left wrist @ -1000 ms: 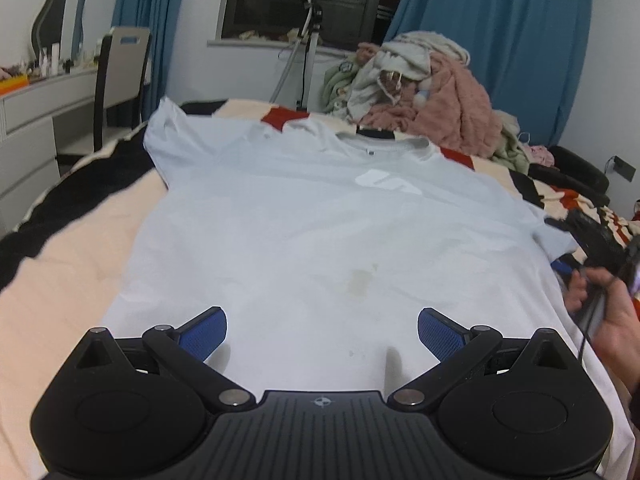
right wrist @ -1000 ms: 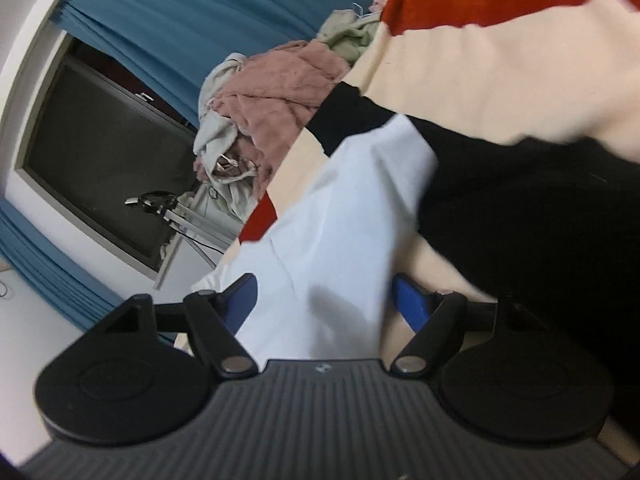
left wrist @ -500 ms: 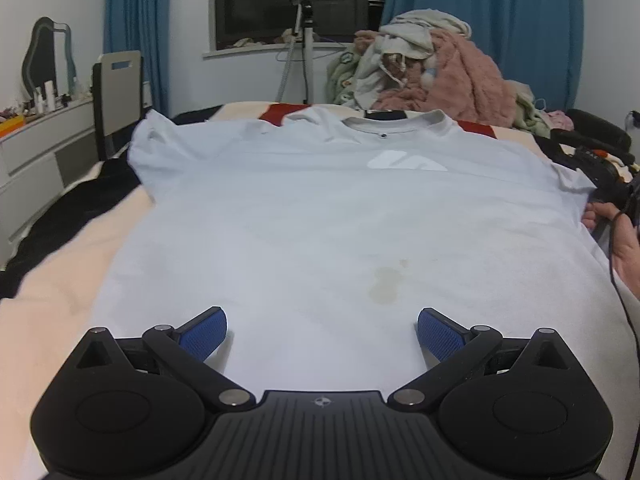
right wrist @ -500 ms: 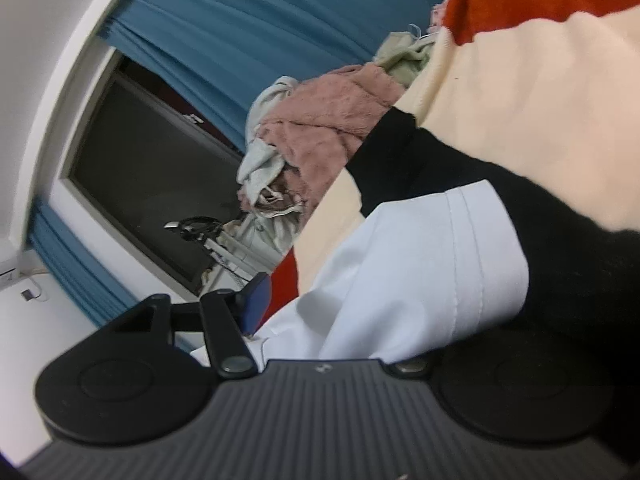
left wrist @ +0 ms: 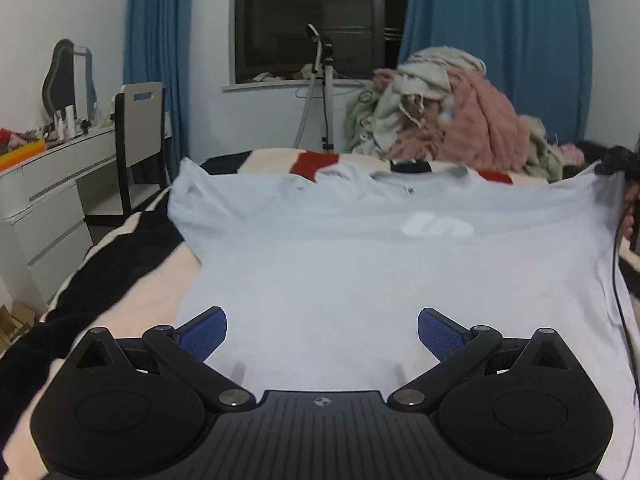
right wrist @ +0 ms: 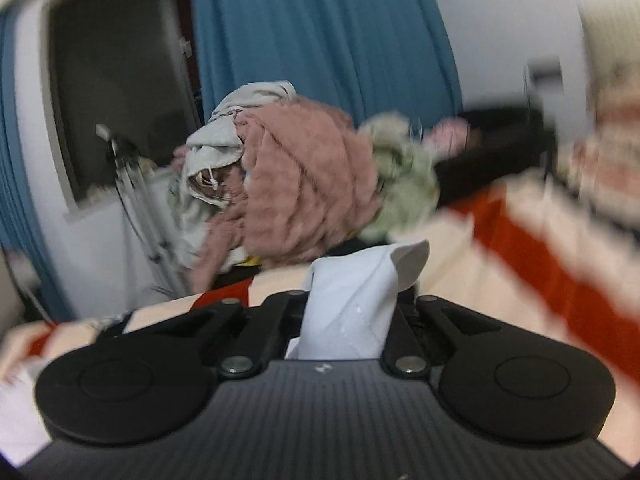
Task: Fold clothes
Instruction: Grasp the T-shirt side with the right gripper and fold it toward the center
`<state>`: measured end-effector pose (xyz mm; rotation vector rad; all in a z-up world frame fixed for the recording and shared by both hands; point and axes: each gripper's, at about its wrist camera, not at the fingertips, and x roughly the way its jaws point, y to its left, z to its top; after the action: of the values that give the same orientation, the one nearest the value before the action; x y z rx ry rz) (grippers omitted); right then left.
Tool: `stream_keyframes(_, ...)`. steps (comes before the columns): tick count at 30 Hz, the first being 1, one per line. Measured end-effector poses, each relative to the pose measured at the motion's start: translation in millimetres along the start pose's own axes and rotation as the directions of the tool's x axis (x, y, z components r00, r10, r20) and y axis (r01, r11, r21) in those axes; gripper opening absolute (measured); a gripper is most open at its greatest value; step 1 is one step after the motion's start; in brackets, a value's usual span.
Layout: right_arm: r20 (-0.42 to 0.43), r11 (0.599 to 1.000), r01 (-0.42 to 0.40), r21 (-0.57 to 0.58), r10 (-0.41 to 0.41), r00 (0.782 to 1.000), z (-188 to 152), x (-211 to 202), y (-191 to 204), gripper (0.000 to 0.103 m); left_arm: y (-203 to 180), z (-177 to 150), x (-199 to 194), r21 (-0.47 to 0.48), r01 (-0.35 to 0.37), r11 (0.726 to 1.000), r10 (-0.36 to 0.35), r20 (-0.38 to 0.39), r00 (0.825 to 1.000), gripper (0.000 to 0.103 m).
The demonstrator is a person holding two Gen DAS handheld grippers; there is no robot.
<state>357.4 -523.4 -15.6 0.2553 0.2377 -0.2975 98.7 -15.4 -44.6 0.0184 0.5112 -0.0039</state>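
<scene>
A pale blue T-shirt (left wrist: 360,264) with a white chest logo lies spread face up on the bed, collar toward the window. My left gripper (left wrist: 322,332) is open above its lower part, blue pads (left wrist: 204,330) wide apart with nothing pinched. In the right wrist view my right gripper (right wrist: 352,304) is shut on the shirt's right sleeve (right wrist: 360,292), the cloth bunched between the jaws and sticking up past them. From the left wrist view that sleeve (left wrist: 592,188) is lifted off the bed at the far right, with a hand (left wrist: 628,220) beside it.
The striped bedspread (left wrist: 120,264) in cream, black and red lies under the shirt. A heap of clothes (left wrist: 460,120) is piled at the head of the bed. A tripod (left wrist: 326,92) stands by the window; a white desk (left wrist: 48,184) and chair are at left.
My right gripper closed on the shirt's right sleeve, rolled upright and lifted it off the bed. The left gripper stayed open and drifted, so the shirt now sits more to the right.
</scene>
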Motion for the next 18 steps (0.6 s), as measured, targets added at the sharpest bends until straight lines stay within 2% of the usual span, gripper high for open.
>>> stream_keyframes(3,0.095,0.985,0.049,-0.168,-0.033,0.995,24.0,-25.3,71.8,0.006,24.6,5.5,-7.1,-0.048,-0.001,0.999,0.003,0.023,1.000,0.103)
stream_keyframes(7,0.134,0.929,0.038,-0.368,0.012,0.991,15.2,-40.8,186.2,0.006,61.4,8.5,-9.0,-0.166,-0.040,0.985,0.045,0.027,0.999,0.103)
stream_keyframes(11,0.068,0.857,-0.008,-0.515,0.050,0.996,-39.2,-32.9,296.5,0.006,88.8,7.2,2.7,-0.250,-0.061,0.966,0.062,-0.002,0.998,0.103)
stream_keyframes(13,0.019,0.822,-0.044,-0.568,0.066,0.998,-69.7,-23.0,333.7,0.007,99.0,4.4,14.0,-0.271,-0.069,0.960,0.062,-0.033,0.997,0.103)
stream_keyframes(16,-0.065,0.780,-0.119,-0.614,0.100,0.993,-114.1,-8.8,365.7,0.007,111.6,0.4,28.2,-0.295,-0.074,0.953,0.053,-0.076,0.996,0.103)
stream_keyframes(18,-0.126,0.789,-0.183,-0.586,0.135,0.983,-128.2,-6.6,372.8,0.014,120.5,-2.4,33.1,-0.318,-0.067,0.946,0.040,-0.090,0.995,0.103)
